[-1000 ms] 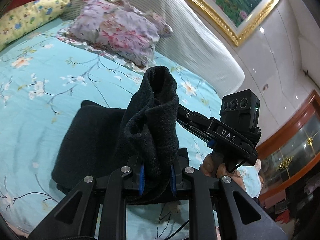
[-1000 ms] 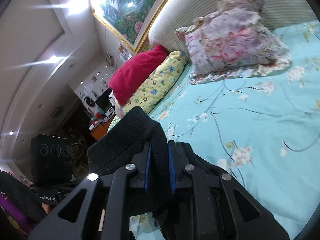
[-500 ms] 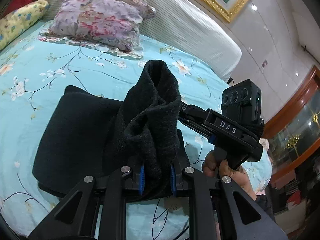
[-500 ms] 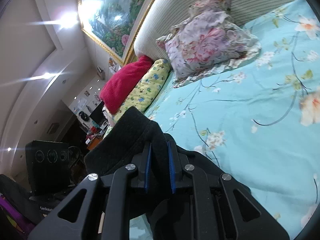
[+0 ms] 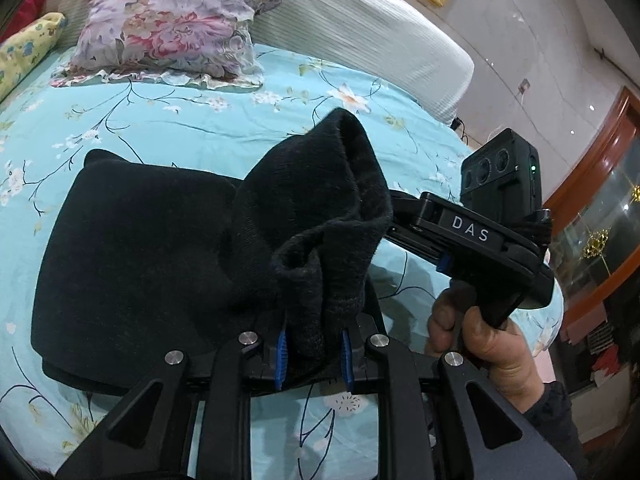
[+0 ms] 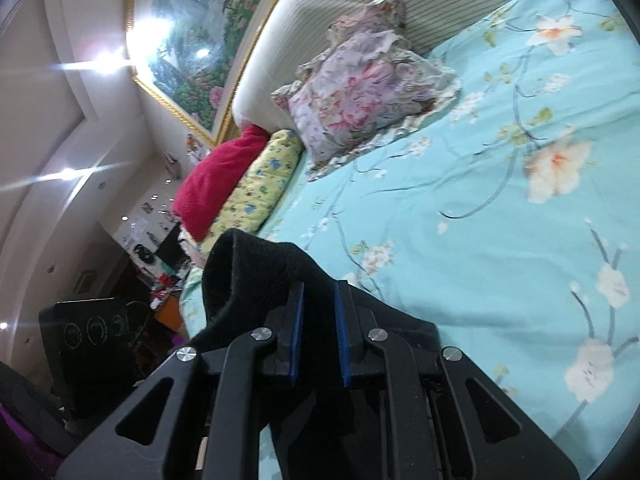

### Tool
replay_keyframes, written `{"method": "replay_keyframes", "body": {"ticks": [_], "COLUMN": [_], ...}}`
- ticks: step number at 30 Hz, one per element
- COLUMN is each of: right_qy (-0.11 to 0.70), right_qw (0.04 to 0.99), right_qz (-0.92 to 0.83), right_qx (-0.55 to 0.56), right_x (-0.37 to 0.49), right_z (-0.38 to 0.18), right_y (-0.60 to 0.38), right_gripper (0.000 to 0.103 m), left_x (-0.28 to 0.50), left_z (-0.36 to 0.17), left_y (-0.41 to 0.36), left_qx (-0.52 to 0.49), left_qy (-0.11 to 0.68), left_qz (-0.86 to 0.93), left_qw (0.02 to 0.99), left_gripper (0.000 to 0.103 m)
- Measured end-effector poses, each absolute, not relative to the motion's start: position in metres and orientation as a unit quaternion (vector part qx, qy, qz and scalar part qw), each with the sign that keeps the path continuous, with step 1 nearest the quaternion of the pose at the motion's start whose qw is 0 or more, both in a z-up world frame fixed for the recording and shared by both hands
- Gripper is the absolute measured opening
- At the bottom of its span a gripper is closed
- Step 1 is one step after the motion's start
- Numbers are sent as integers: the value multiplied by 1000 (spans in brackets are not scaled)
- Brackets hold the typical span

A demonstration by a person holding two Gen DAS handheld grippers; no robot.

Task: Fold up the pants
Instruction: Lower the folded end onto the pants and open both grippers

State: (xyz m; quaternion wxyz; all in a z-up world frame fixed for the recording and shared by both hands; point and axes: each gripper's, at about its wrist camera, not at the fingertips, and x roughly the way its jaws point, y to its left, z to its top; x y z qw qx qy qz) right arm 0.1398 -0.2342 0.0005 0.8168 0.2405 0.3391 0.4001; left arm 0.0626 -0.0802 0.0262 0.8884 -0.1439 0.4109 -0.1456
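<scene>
Black pants [image 5: 152, 248] lie partly folded on the turquoise floral bed [image 5: 180, 124]. My left gripper [image 5: 312, 354] is shut on a bunched edge of the pants, which stands up in front of it. My right gripper [image 6: 318, 334] is shut on another part of the pants [image 6: 256, 276] and holds it above the sheet. The right gripper's body [image 5: 480, 236], marked DAS, shows in the left wrist view at the right, its fingers hidden behind the cloth. The left gripper's body [image 6: 92, 332] shows at the right wrist view's left edge.
A floral pillow [image 5: 168, 28] leans on the striped headboard [image 5: 360, 36] at the back. A yellow pillow [image 6: 260, 184] and a red one [image 6: 216, 176] lie at the bed's far left. A wooden cabinet [image 5: 592, 208] stands right of the bed.
Both grippers have moved forward and down over the bed with the cloth in them. More of the folded pants lies flat on the sheet than before.
</scene>
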Motion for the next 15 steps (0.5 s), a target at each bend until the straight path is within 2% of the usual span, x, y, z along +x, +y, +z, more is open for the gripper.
{"method": "replay_keyframes", "body": {"ticks": [5,8,10,12,14,15], "right_qy": [338,336,336,330,328,328], "right_qw": [833,846,854,860,866,869], "right_qz": [369,341,320,303,289,281], "right_qx": [235,236,237,242,241,243], "right_x": [132,125,121,114,109,105], "right_z": [4,7,10,11,12,13], "right_y": [-242,-246,-248,-253,-255,-257], "right_gripper": [17,19,28,56,63,63], "left_x": [62,60,60,60,60,59], "left_z": [25,25,26,25,26,26], "left_y": [-83,-84,-83,-80,-80,-79], "left_qx": [-133,-135,-144,-159,-160,-161], "left_qy": [406,404,400,398,399,400], "left_qz": [-148,-159,-174,-187,-191,-194], "left_qw": [892,891,888,884,882,881], "left_gripper": [23,33,50,56,57,57]}}
